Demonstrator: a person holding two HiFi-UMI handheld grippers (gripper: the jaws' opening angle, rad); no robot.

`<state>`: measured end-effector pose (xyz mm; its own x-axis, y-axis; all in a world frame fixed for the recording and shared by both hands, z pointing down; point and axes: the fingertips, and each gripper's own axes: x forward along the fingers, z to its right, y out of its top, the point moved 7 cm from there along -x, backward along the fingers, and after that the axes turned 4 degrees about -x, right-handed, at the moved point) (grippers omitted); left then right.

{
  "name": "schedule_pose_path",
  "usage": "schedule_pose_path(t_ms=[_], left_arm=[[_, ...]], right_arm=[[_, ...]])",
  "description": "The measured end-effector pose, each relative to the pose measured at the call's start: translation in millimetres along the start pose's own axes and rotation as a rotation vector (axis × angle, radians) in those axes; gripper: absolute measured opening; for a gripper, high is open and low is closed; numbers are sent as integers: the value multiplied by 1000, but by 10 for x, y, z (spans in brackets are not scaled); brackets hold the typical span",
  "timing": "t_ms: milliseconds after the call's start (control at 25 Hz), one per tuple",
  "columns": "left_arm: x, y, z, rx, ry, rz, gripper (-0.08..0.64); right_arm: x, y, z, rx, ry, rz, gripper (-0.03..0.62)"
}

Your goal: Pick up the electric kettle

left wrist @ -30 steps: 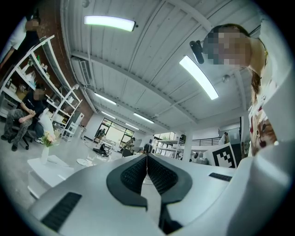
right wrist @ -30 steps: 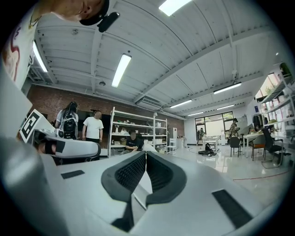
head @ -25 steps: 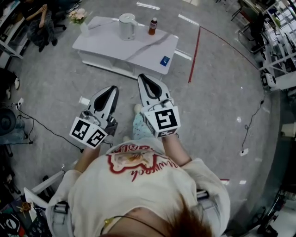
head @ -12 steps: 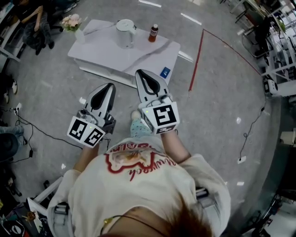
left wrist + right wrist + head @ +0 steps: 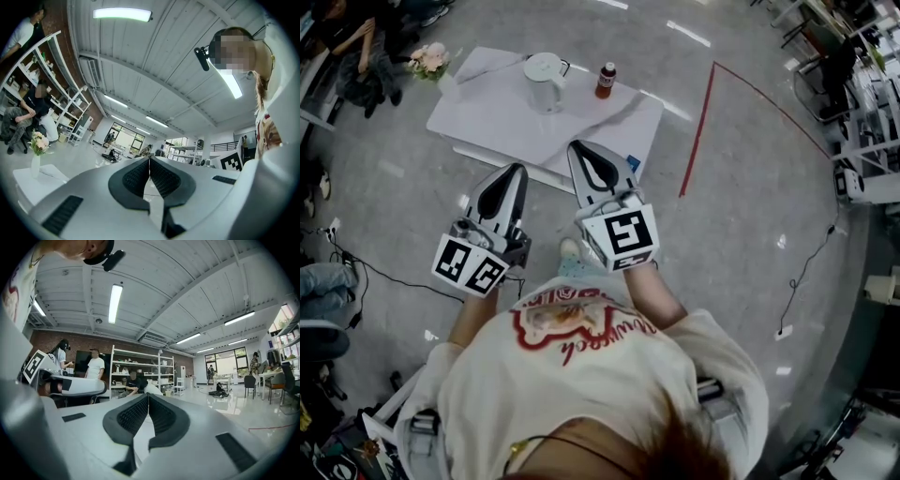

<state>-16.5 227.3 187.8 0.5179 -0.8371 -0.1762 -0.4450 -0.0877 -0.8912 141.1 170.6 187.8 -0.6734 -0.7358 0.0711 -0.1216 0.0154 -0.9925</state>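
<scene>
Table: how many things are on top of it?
4: the white kettle near the back, the brown bottle to its right, the flower vase at the left corner, a small blue thing at the near right corner. The right gripper may hide more.

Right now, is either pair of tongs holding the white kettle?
No, the kettle stands on the table, beyond the left tongs and right tongs.

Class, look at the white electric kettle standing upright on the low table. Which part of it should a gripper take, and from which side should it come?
Take the handle, the thin loop on the side of the kettle that faces the brown bottle. The round body looks too wide for the jaws. Coming in from the bottle's side with the right gripper seems best; its jaws, now shut, must open first.
</scene>
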Motion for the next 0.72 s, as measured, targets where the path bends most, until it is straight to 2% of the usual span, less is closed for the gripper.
schedule_pose_path(t_ms=[200,360,720], left_arm=[[351,11,-142,-2,5,5,12],[524,27,-181,-1,9,5,12],[643,62,-300,3,30,2,12]], right_arm=[[226,-67,293,7,20,-41,15],[348,-27,437,-4,35,-27,15],[509,-65,550,24,33,-24,15]])
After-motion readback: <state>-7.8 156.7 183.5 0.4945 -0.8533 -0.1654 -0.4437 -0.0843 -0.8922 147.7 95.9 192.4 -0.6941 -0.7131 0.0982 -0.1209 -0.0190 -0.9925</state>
